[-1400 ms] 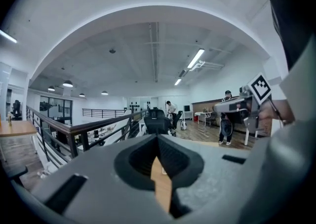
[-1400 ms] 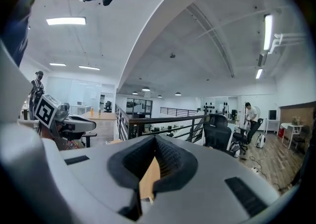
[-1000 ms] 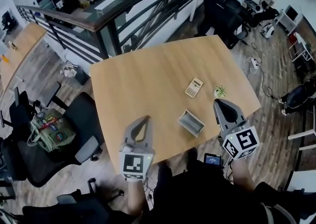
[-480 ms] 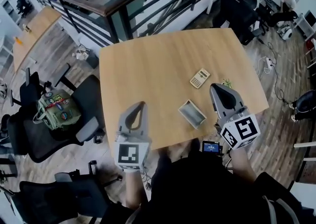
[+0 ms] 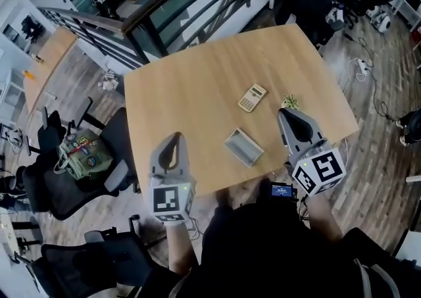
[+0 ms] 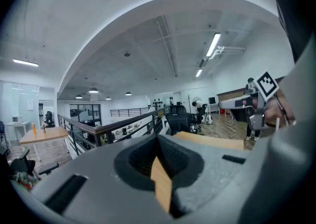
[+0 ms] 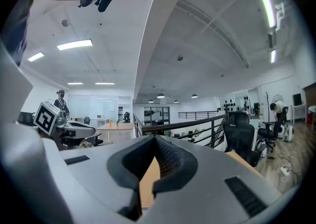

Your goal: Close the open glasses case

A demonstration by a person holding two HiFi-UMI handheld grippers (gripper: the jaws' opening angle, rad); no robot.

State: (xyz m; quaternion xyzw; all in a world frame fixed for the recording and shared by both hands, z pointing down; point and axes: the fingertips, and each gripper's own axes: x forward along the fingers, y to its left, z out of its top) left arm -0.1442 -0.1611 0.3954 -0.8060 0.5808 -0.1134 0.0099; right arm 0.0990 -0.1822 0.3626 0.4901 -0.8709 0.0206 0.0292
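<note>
Open glasses case [image 5: 243, 147] untouched on worktop [image 5: 197, 93], near front edge.
Lies between left hand-held gripper [image 5: 174, 139] and right hand-held gripper [image 5: 284, 114], apart from both; each clenched on nothing. Judged light, rigid, prone to skid on smooth wood; best braced at one long wall while pressing lid down. Lid and hinge side too small to make out; case absent from both gripper views.
</note>
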